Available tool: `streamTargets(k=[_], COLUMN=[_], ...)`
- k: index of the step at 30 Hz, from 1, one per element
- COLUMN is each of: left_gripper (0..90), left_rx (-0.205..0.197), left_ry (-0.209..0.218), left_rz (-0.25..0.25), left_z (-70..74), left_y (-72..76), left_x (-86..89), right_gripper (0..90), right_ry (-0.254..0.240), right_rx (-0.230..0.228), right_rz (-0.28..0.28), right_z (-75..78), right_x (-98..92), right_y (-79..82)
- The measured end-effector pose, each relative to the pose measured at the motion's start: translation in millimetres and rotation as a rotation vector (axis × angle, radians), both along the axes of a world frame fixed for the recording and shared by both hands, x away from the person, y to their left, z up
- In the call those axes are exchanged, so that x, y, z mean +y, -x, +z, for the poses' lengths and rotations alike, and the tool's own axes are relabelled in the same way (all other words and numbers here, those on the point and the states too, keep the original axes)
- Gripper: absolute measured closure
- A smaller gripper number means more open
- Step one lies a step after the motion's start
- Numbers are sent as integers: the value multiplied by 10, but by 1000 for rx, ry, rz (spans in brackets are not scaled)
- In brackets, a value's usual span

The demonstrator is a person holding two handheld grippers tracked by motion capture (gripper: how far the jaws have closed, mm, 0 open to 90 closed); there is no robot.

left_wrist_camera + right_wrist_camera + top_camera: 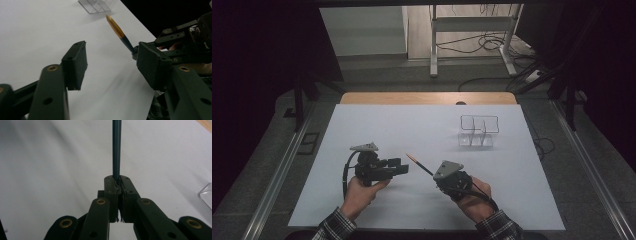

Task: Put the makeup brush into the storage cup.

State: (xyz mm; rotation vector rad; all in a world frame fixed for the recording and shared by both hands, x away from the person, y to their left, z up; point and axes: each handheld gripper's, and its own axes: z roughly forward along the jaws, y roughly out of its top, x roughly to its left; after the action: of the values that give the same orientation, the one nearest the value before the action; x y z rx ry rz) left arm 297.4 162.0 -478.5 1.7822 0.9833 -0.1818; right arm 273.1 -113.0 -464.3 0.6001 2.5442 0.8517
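Note:
A slim dark blue pencil [418, 163] with a golden-orange pointed end juts up and to the left from my right gripper [435, 176], above the white sheet [412, 125]. In the right gripper view my right gripper [119, 180] is shut on the pencil's shaft [116, 145], which runs straight ahead. My left gripper [404, 167] lies level and points right, toward the pencil. In the left gripper view my left gripper [111, 53] stands open with only the sheet between its pads. The pencil [117, 27] is beyond them, and behind it is the right gripper [185, 37].
A clear plastic organiser [479, 131] with small compartments stands at the back right of the sheet; it shows in the left gripper view [95, 5] and the right gripper view [206, 192]. The wooden table edge [427, 97] runs behind the sheet. Metal rails flank the table.

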Motion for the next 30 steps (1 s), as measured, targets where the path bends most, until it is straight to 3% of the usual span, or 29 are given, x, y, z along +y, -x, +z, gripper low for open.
streamTargets(k=[10, 16, 30], left_gripper=[610, 663, 764], left_rx=[28, 39, 66], left_ry=[38, 47, 79], left_rz=[-42, -75, -110], left_z=[-106, -149, -194], left_y=[-34, -49, -63], left_x=[-253, -367, -433], right_gripper=[847, 847, 846], right_ry=[-65, -78, -90], right_rx=[34, 50, 63], right_rz=[-50, -68, -64], right_z=[-3, -19, -36], right_x=[31, 30, 55], right_y=[40, 60, 111])
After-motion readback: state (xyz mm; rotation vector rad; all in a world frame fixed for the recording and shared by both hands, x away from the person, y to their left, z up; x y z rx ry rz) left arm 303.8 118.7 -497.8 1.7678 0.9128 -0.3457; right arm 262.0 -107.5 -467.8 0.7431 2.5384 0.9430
